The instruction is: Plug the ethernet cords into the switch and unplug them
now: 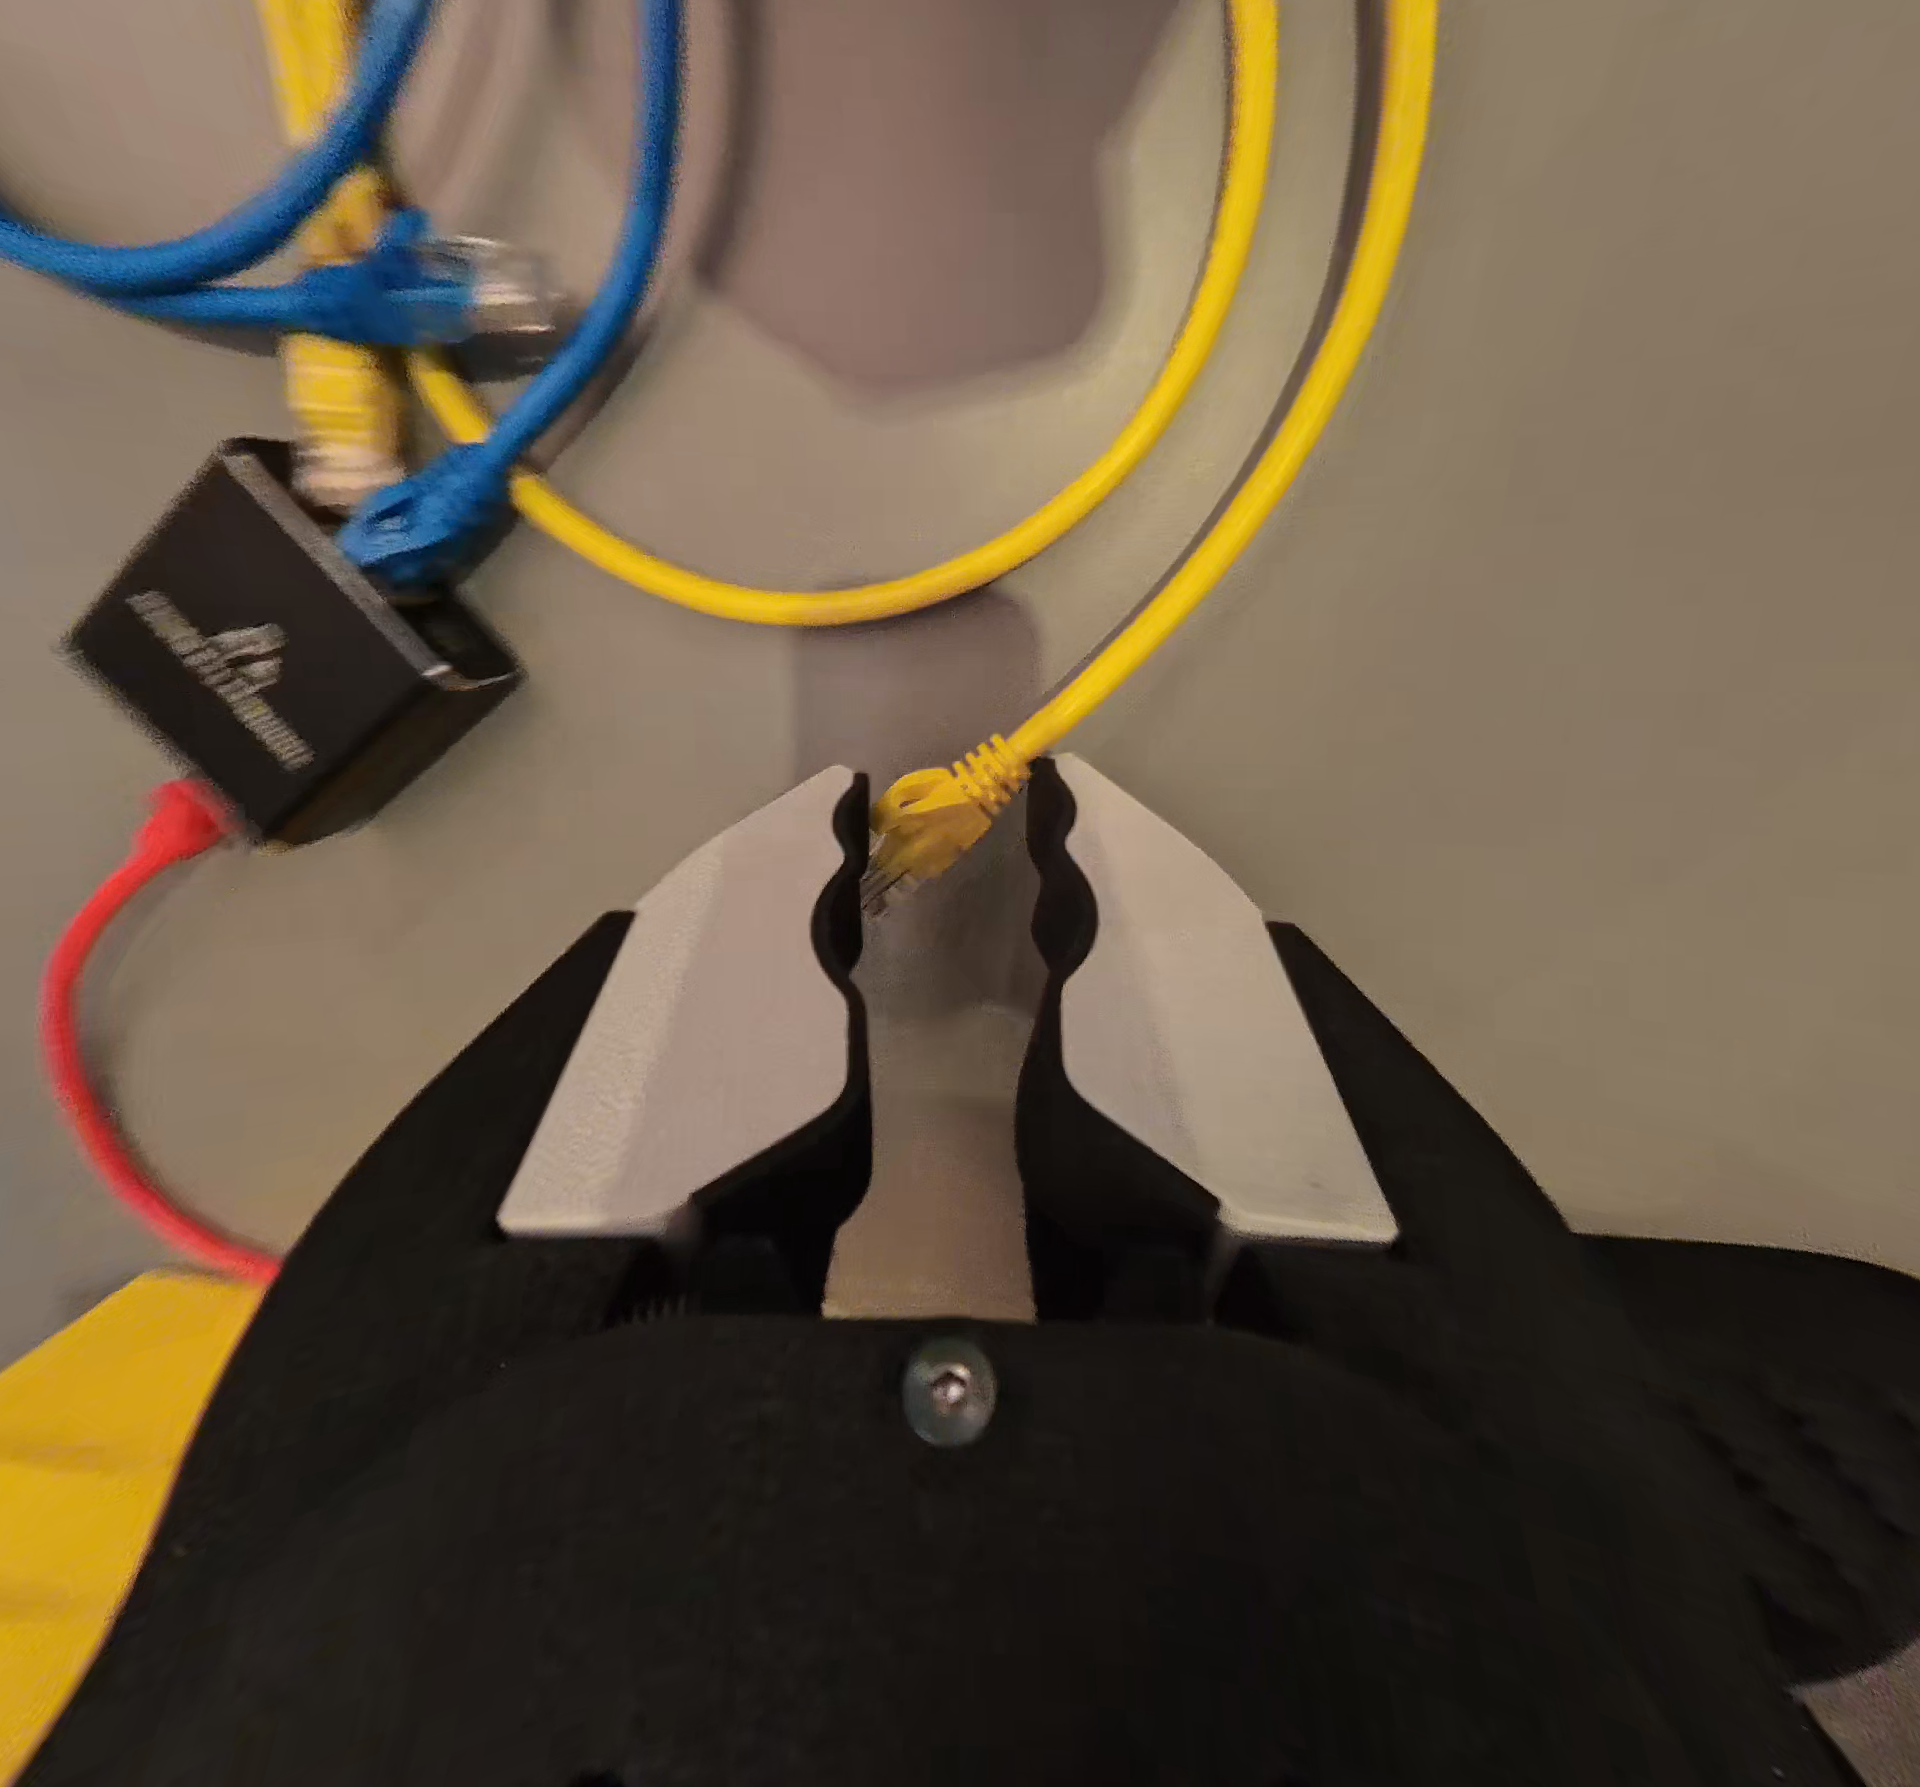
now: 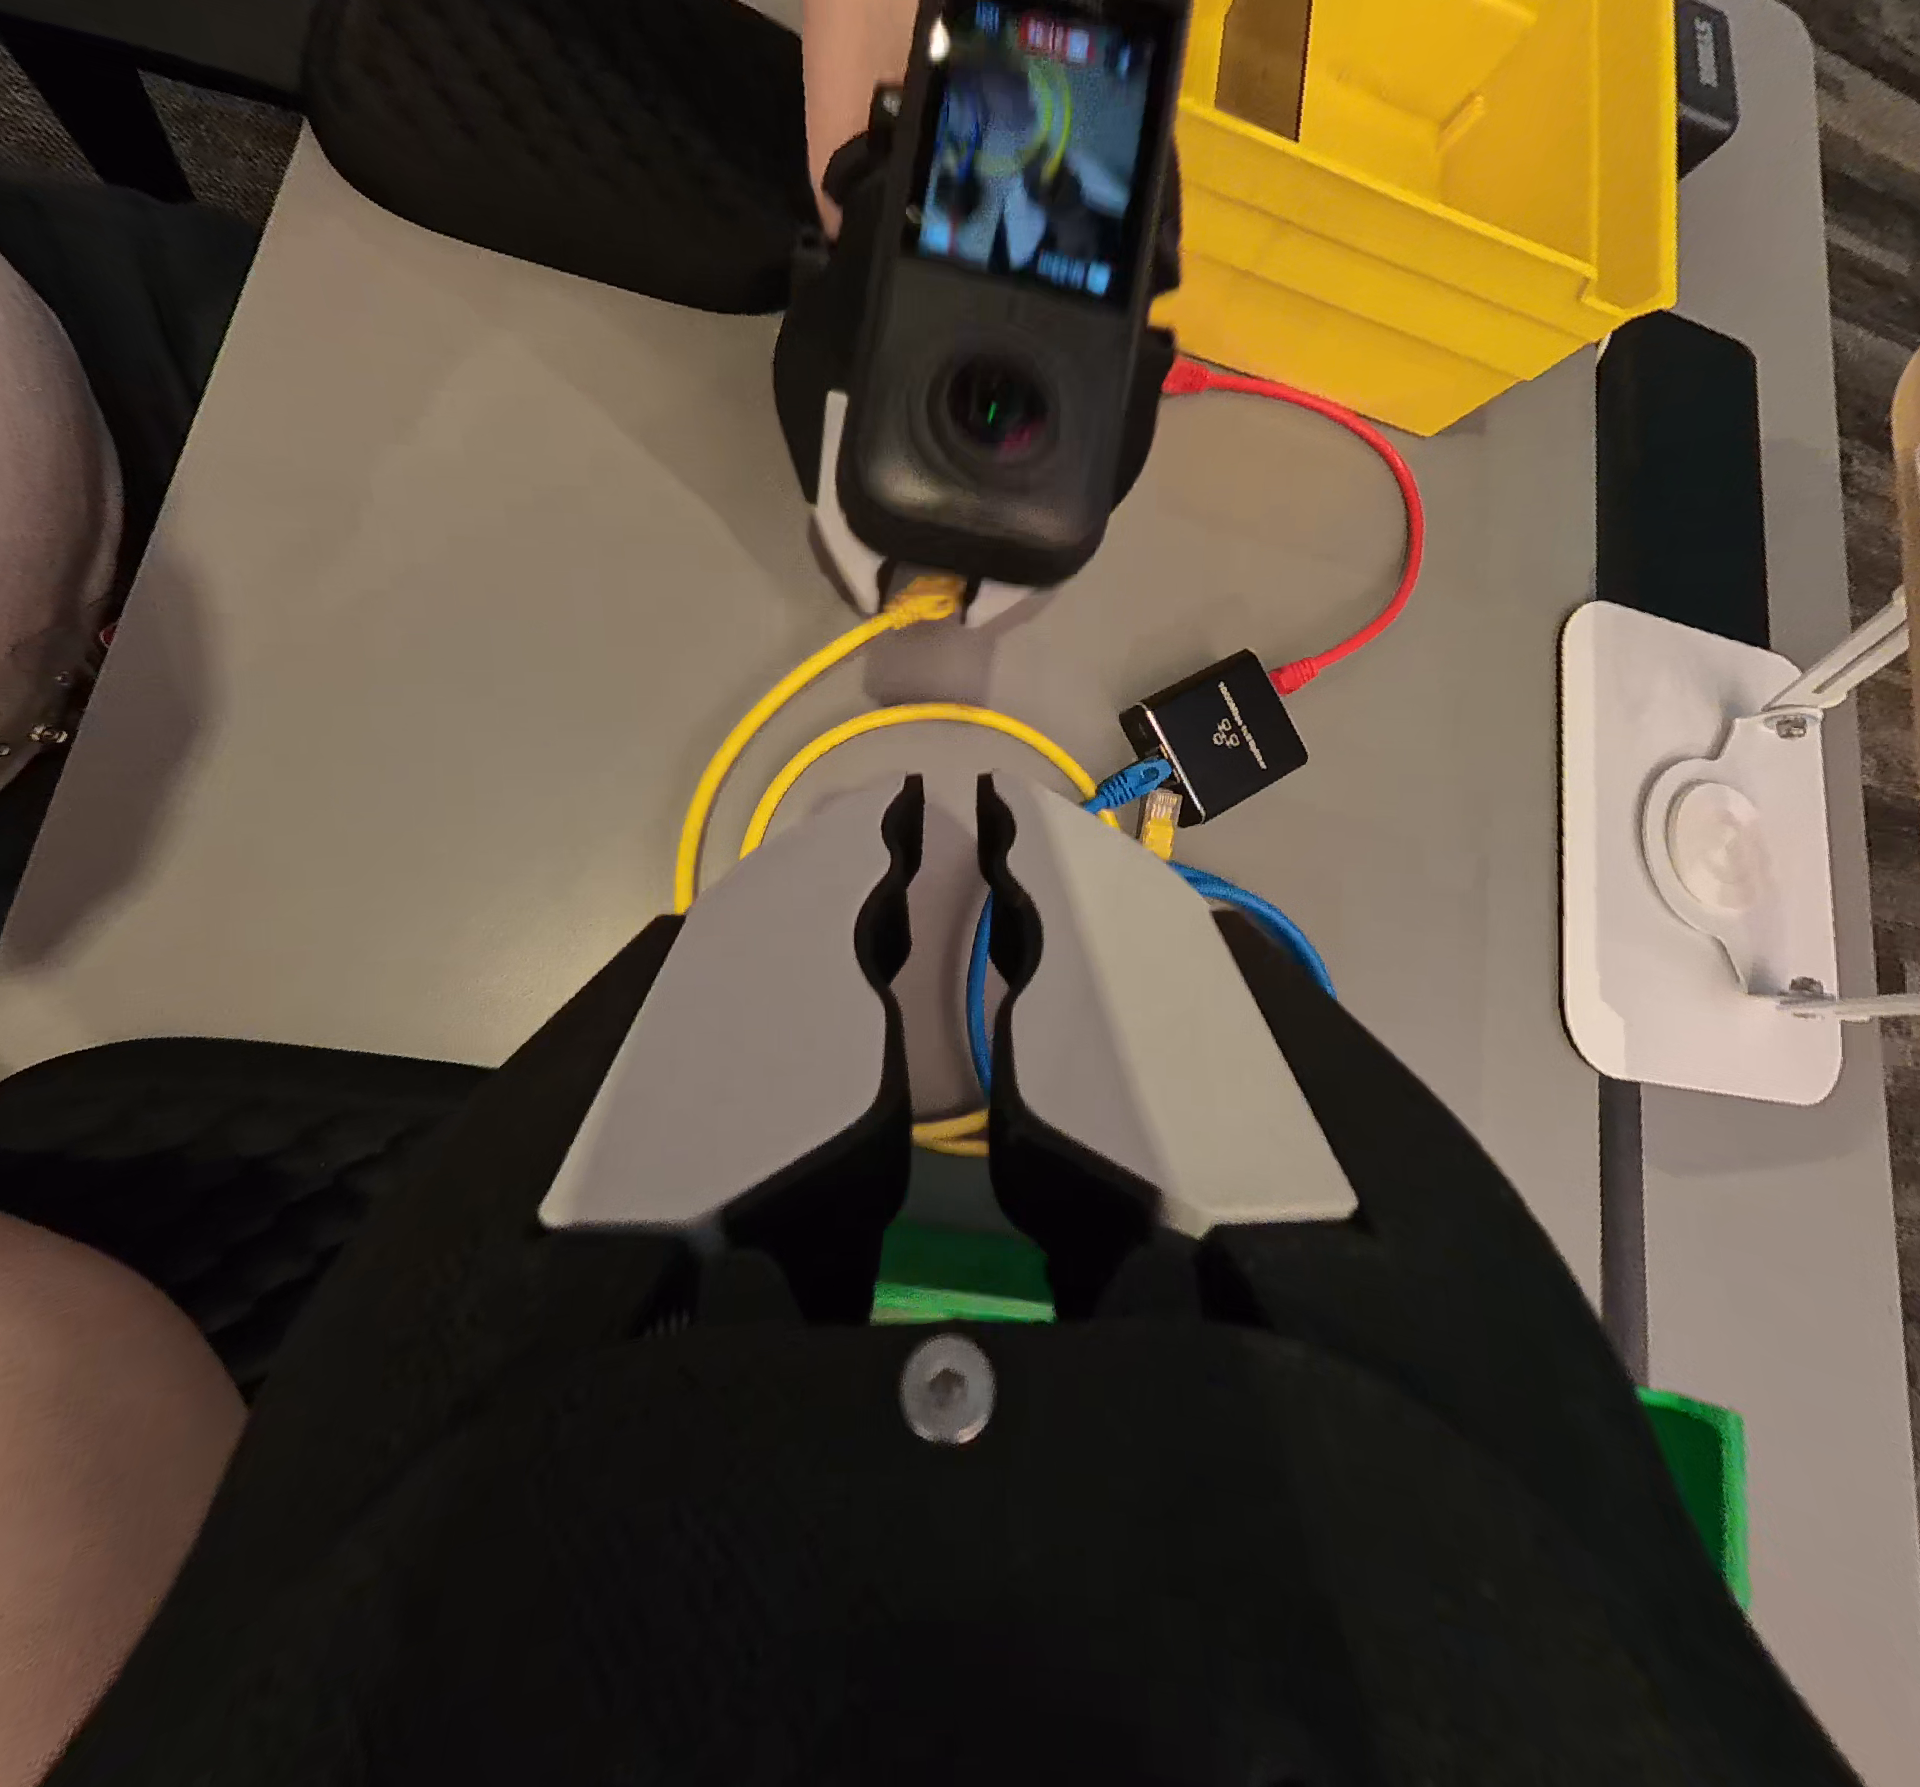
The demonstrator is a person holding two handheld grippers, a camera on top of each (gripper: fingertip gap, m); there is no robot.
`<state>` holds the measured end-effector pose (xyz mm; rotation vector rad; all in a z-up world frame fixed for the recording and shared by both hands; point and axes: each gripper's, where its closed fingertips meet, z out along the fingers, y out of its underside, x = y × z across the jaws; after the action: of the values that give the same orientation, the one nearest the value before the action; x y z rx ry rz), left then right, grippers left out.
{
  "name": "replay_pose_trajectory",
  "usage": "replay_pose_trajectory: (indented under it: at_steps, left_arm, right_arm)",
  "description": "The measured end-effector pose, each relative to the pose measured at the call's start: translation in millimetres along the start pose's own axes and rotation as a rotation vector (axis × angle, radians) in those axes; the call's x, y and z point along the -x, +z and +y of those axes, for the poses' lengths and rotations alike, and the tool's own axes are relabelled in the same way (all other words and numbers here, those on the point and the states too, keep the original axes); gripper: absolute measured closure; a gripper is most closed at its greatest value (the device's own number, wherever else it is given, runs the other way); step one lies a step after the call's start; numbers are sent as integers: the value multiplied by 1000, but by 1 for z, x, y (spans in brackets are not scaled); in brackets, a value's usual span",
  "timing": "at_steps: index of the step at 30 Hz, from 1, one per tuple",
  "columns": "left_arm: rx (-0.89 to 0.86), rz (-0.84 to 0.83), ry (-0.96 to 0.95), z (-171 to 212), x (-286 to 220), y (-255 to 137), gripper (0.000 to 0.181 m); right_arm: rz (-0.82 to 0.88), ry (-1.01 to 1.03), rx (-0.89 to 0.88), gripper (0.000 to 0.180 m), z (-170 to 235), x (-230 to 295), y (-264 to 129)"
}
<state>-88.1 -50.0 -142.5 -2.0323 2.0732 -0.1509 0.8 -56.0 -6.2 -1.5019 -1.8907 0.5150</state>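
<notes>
A small black switch lies on the grey table. A red cord is plugged into one end of it. At the other end a blue plug sits in a port, with a yellow plug beside it; I cannot tell if that one is seated. My left gripper is shut on the plug of a looping yellow cord, just above the table. My right gripper hovers over the cord loops, jaws a narrow gap apart and empty.
A loose blue plug lies among blue and yellow cord coils. A yellow bin stands behind the switch. A white plate with a mount sits at the right table edge. A green object is under my right gripper. A black armrest pad overlaps the far left. Tip to tip, the grippers are about 15 cm apart. The left tips stand about 11 cm off the small black switch. The right camera catches it too, in the right wrist view.
</notes>
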Motion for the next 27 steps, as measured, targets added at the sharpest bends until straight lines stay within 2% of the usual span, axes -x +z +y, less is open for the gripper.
replay_pose_trajectory:
  at_steps: [4, 9, 12, 14, 17, 20, 23, 25, 27]
  left_arm:
    - [-116, -146, -58, -8, 20, -54, 152]
    - [-258, -324, -109, -21, 44, -124, 152]
    - [-292, -430, -111, -26, 53, -151, 152]
    - [-293, -455, -126, -27, 56, -157, 152]
    - [-432, -387, -184, -39, 55, -175, 153]
    - [-630, -217, -362, -41, 59, -202, 127]
    - [-899, -46, -530, -40, 67, -223, 128]
    - [-938, 67, -572, -36, 67, -214, 128]
    - [-890, 153, -592, -34, 65, -200, 126]
  right_arm:
    - [-38, 47, -64, 161, -13, -3, 14]
    - [-101, 288, -185, 151, -52, -21, 53]
    - [-84, 385, -156, 165, -56, -29, 73]
    - [-57, 389, -153, 171, -56, -36, 72]
    - [51, 280, -188, 173, -60, -46, 56]
    - [221, 177, -130, 175, -51, -61, 38]
    - [350, 81, -94, 176, -48, -71, 26]
    - [407, 20, -61, 176, -47, -74, 24]
    - [450, 15, -21, 176, -45, -79, 24]
